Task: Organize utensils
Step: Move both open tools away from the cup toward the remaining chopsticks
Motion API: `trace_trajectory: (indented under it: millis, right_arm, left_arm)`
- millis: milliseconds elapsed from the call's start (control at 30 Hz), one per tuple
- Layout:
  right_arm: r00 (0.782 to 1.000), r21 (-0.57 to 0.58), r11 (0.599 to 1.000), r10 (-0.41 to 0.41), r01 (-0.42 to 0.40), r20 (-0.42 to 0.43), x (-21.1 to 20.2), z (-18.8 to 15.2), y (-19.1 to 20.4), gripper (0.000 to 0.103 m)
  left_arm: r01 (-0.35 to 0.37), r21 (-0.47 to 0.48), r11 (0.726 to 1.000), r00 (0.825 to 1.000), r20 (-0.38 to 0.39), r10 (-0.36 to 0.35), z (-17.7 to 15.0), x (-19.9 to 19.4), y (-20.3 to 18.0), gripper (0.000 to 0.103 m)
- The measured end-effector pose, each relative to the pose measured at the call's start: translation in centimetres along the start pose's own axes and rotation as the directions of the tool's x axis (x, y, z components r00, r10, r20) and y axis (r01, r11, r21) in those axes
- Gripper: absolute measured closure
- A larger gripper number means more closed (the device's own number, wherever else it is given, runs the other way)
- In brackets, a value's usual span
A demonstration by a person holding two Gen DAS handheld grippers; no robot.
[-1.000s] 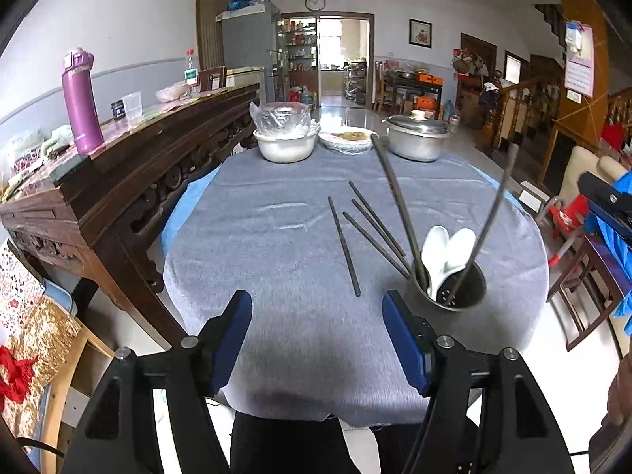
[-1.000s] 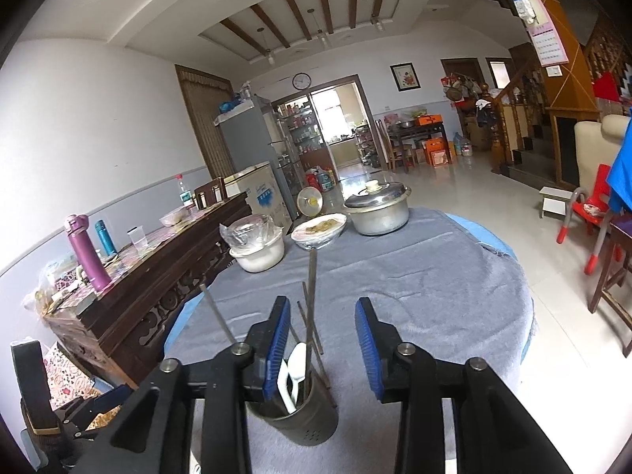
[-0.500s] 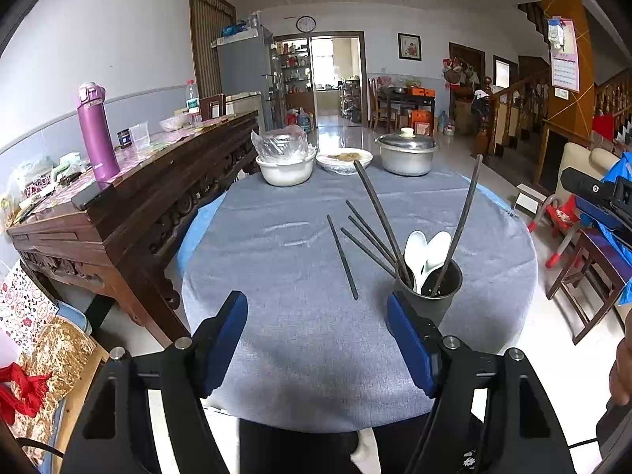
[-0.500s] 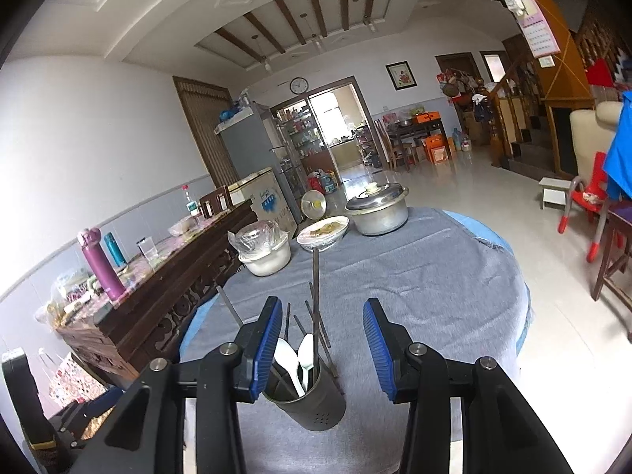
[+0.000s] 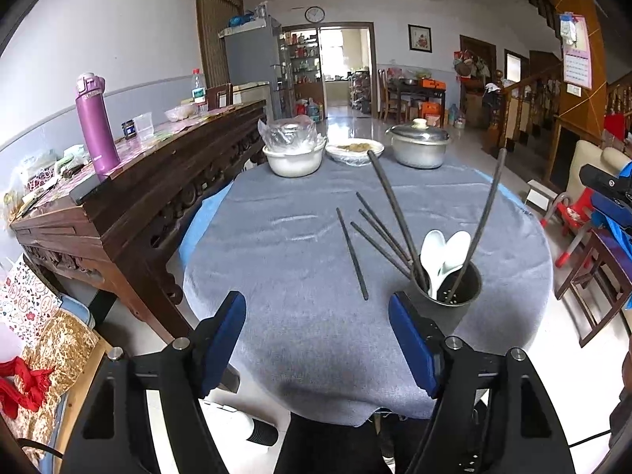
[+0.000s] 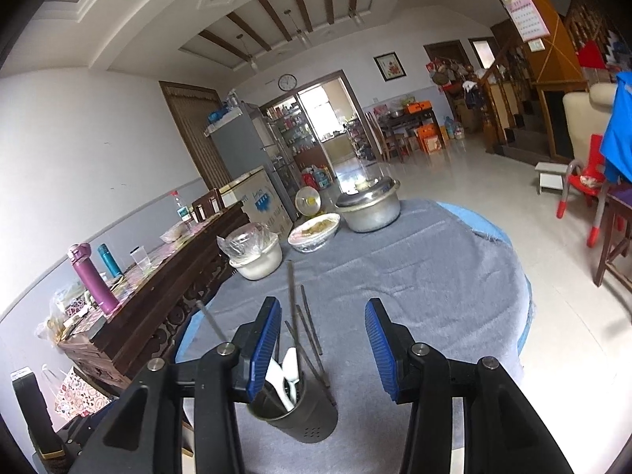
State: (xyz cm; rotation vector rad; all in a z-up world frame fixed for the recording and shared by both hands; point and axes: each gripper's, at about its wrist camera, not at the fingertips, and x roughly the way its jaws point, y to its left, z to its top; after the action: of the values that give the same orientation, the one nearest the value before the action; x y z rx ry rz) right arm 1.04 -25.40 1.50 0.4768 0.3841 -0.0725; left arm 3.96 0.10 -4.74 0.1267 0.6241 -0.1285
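A dark utensil holder (image 5: 450, 296) stands on the grey tablecloth (image 5: 296, 245) near the front right. It holds two white spoons (image 5: 442, 252) and two dark chopsticks (image 5: 395, 213) that lean apart. Several loose dark chopsticks (image 5: 351, 252) lie flat on the cloth left of and behind it. My left gripper (image 5: 316, 339) is open and empty, low at the table's near edge. In the right wrist view the holder (image 6: 296, 410) sits just below my open, empty right gripper (image 6: 322, 347), with loose chopsticks (image 6: 308, 328) behind it.
A white bowl under plastic (image 5: 292, 154), a plate of food (image 5: 353, 150) and a lidded metal pot (image 5: 418, 146) stand at the table's far edge. A dark wooden sideboard (image 5: 130, 201) with a purple flask (image 5: 96, 126) runs along the left. Chairs (image 5: 592, 260) stand at the right.
Both grippers have pulled back and risen from the table. The right gripper has opened wider and shifted right of the holder. The utensils have not moved.
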Motion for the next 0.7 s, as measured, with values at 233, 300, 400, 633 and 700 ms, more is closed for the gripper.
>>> trace_trajectory:
  millis: [233, 300, 400, 633, 700]
  right_arm:
    - [0.999, 0.052, 0.998, -0.026, 0.027, -0.022, 3.0, -0.1, -4.4, 0.055]
    - [0.999, 0.074, 0.997, -0.032, 0.034, -0.026, 3.5, -0.1, -5.9, 0.055]
    - [0.999, 0.098, 0.994, -0.044, 0.045, -0.016, 3.8, 0.2, -8.1, 0.055]
    - [1.000, 0.109, 0.994, 0.012, -0.013, 0.003, 5.1, 2.6, -10.4, 0.055]
    - [0.999, 0.097, 0.994, 0.040, -0.040, 0.004, 5.9, 3.2, -10.2, 0.055]
  left_arm:
    - [-0.047, 0.019, 0.999, 0.999, -0.009, 0.047, 0.5, 2.1, -1.3, 0.028]
    - [-0.060, 0.028, 0.998, 0.998, -0.006, 0.060, 0.8, 2.6, -1.7, 0.028]
    - [-0.076, 0.029, 0.997, 0.997, -0.009, 0.077, 1.4, 3.3, -2.0, 0.028]
    - [-0.148, 0.045, 0.988, 0.987, -0.061, 0.150, 3.0, 5.4, -2.5, 0.028]
    - [-0.158, 0.031, 0.987, 0.984, -0.085, 0.160, 3.3, 6.1, -2.3, 0.028]
